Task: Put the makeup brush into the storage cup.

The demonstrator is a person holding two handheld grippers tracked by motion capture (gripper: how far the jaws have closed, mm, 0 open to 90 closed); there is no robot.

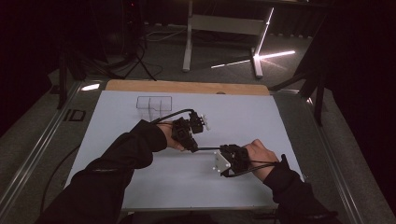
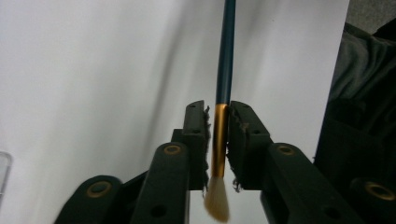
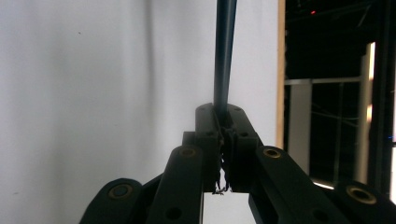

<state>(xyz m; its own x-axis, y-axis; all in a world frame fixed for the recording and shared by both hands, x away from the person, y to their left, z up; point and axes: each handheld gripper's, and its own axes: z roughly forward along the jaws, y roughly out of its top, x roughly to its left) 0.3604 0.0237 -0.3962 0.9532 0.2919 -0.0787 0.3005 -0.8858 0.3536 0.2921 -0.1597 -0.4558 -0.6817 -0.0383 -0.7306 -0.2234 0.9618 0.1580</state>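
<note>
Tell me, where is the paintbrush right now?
In the high view the paintbrush spans mid-table between the left tongs and right tongs.

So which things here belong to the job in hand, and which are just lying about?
In the job:
- paintbrush
- left hand-held gripper, around its gold ferrule
- right hand-held gripper, shut on its dark handle

Lying about:
- clear divided box
- white sheet
</note>
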